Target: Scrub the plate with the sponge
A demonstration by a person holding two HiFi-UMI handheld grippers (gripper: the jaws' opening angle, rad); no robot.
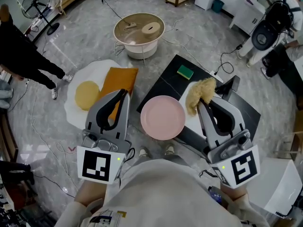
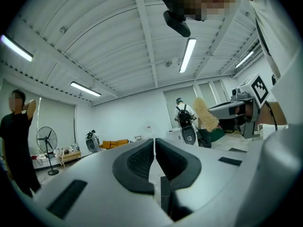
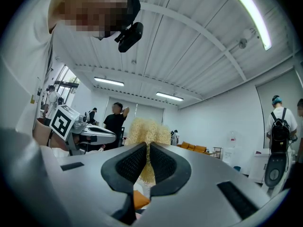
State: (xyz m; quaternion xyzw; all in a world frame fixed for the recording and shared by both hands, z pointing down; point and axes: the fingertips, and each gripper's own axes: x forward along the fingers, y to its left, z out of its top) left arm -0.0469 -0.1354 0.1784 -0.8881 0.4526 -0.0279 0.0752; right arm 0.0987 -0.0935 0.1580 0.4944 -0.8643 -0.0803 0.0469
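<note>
Sponge between right gripper fingers

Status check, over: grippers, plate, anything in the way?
Left gripper shut, empty. Right gripper shut on tan scrubber, apart from pink plate. Green sponge idle on table. Plate unobstructed.

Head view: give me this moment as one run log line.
left gripper: shut, empty | right gripper: shut on sponge | pink plate: between grippers, not gripped
</note>
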